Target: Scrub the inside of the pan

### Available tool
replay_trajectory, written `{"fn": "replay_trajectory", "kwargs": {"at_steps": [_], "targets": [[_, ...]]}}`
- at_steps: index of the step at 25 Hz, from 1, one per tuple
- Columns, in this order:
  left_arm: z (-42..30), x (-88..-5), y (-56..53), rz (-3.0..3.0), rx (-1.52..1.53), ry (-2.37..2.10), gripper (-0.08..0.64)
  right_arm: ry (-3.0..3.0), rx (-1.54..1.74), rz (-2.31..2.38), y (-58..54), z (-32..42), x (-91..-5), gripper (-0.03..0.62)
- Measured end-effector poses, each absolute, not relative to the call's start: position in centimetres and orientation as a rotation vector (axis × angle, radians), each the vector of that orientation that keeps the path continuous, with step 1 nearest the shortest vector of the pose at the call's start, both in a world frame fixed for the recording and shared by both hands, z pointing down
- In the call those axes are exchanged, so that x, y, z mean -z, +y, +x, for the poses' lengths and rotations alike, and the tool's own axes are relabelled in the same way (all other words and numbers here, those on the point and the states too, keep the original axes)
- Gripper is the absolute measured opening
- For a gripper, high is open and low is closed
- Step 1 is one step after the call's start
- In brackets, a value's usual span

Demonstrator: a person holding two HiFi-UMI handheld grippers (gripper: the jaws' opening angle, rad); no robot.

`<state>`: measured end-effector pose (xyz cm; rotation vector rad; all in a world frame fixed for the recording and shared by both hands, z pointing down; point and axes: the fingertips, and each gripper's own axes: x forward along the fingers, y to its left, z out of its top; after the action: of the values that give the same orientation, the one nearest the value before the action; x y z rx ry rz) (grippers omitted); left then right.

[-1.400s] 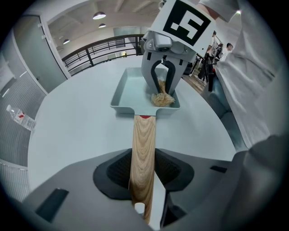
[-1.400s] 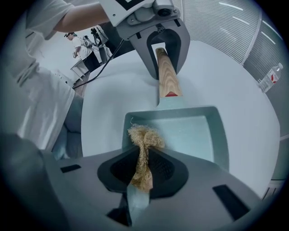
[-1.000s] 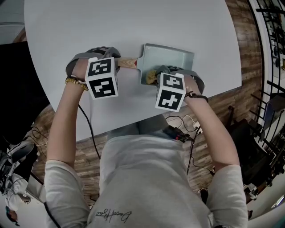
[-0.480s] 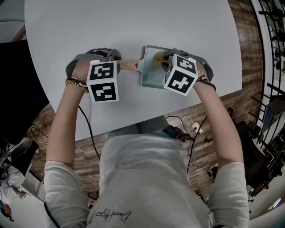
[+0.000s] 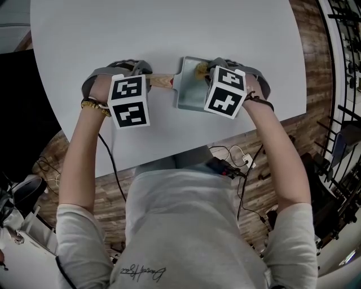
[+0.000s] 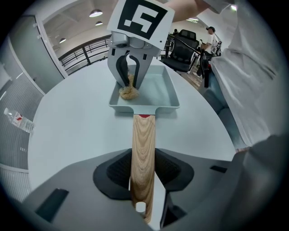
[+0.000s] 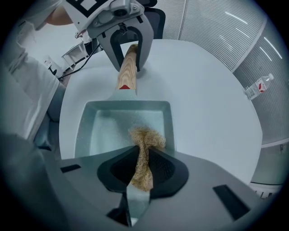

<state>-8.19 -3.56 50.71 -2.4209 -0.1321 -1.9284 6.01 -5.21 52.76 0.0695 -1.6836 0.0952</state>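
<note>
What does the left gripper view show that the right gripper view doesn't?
Only the left gripper view: the left gripper seen from behind, shut on the wooden handle, and ceiling lights. Only the right gripper view: the right gripper seen from behind, pinching the scrubber. Both: the pan, handle, scrubber, grey table and a bottle beyond it.

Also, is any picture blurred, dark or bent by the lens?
Head view: even light, sharp, the table edge curves. Left gripper view: black corners, bright ceiling lamps, pan sharp. Right gripper view: black corners, scrubber sharp, no glare.
</note>
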Motion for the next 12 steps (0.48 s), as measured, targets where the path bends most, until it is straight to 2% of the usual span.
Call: {"fn": "replay_trajectory", "kwargs": {"at_steps": [12], "targets": [[-8.3,-50.9,-3.7,-2.405,1.943,-0.117,0.143,-1.71,-0.212,-0.036,1.1,5.7,-52.6,0.077]]}}
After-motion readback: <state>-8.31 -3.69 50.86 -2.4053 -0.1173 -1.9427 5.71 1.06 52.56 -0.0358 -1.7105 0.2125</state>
